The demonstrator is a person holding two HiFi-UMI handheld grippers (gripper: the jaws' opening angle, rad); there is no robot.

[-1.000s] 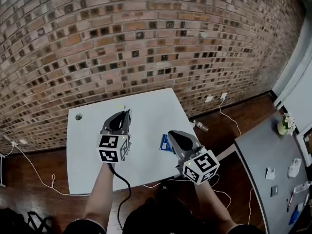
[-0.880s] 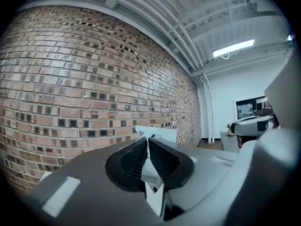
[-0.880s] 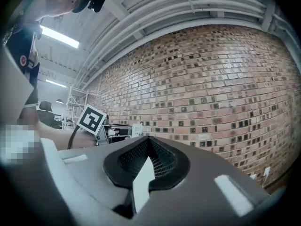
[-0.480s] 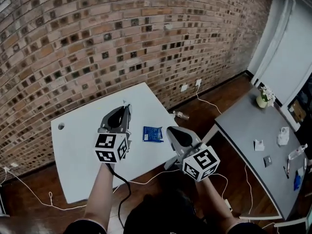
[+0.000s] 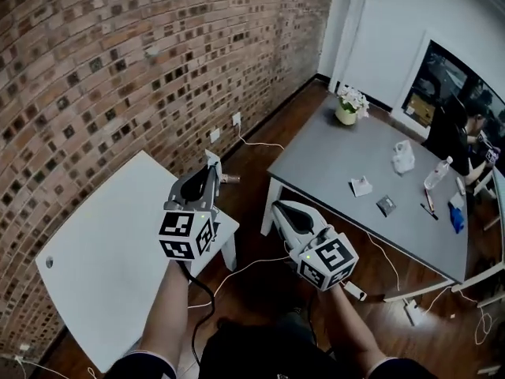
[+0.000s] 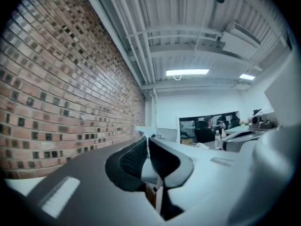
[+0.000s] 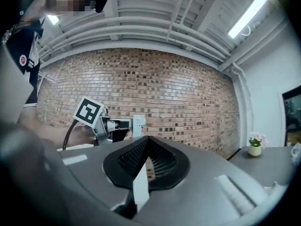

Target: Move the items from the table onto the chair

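Note:
My left gripper (image 5: 209,166) hangs level past the right edge of the white table (image 5: 95,251), shut on a thin white card-like item (image 7: 138,122). That item shows at the gripper's tip in the right gripper view. In the left gripper view the jaws (image 6: 147,142) are together and the item is seen edge-on. My right gripper (image 5: 280,210) is shut over the wooden floor, between the white table and the grey table (image 5: 331,160); nothing shows between its jaws (image 7: 148,142). No chair can be made out.
The grey table carries a small flower pot (image 5: 347,105), a white bag-like item (image 5: 403,158), a bottle (image 5: 438,172) and several small things. A brick wall (image 5: 118,69) runs along the left. Cables (image 5: 252,263) and a small object (image 5: 229,178) lie on the floor. A person (image 5: 473,125) sits far right.
The view has swung right, and both grippers have swept off the white table toward the grey table. The blue packet that lay on the white table is out of sight.

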